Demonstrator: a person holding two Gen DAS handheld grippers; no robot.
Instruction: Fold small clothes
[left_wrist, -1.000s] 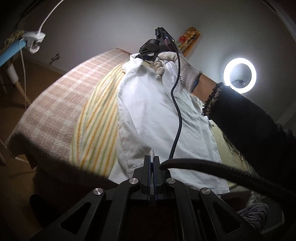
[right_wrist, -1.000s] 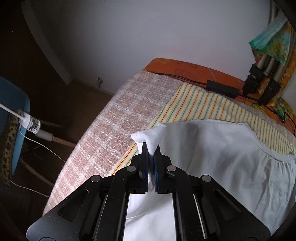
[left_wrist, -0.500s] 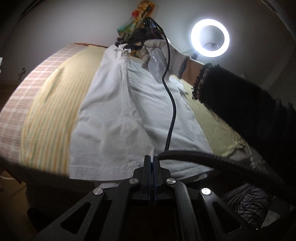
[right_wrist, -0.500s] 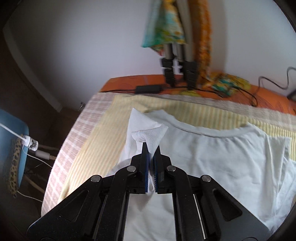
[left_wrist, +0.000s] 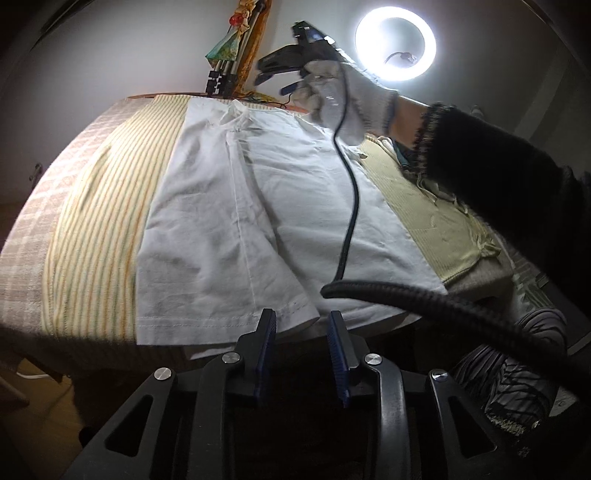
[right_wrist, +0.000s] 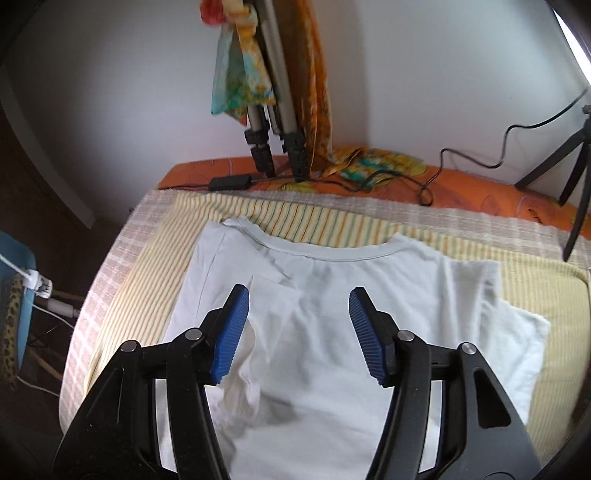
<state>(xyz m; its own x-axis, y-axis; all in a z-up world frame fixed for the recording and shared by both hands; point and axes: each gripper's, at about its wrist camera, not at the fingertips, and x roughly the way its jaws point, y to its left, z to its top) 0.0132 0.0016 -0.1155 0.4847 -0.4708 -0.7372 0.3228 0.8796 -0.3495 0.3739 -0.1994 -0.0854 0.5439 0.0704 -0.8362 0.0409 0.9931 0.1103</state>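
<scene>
A small white T-shirt (left_wrist: 258, 206) lies flat on a striped yellow cloth (left_wrist: 99, 229), its left side folded inward over the body. My left gripper (left_wrist: 301, 317) is open and empty at the shirt's hem, at the table's near edge. My right gripper (right_wrist: 299, 295) is open and empty above the shirt (right_wrist: 332, 314) near the folded sleeve, below the neckline. In the left wrist view the right gripper (left_wrist: 280, 77) is held by a gloved hand above the shirt's collar end.
A checked blanket (left_wrist: 33, 221) covers the table under the striped cloth. A pale yellow garment (left_wrist: 443, 229) lies at the right. A ring light (left_wrist: 395, 40), tripod legs (right_wrist: 280, 147), cables (right_wrist: 461, 162) and a power adapter (right_wrist: 231, 181) stand at the far end.
Both grippers were shut on the shirt's edge and carried it over the body. Now both have opened and let go; the folded side lies flat, and the right gripper has lifted.
</scene>
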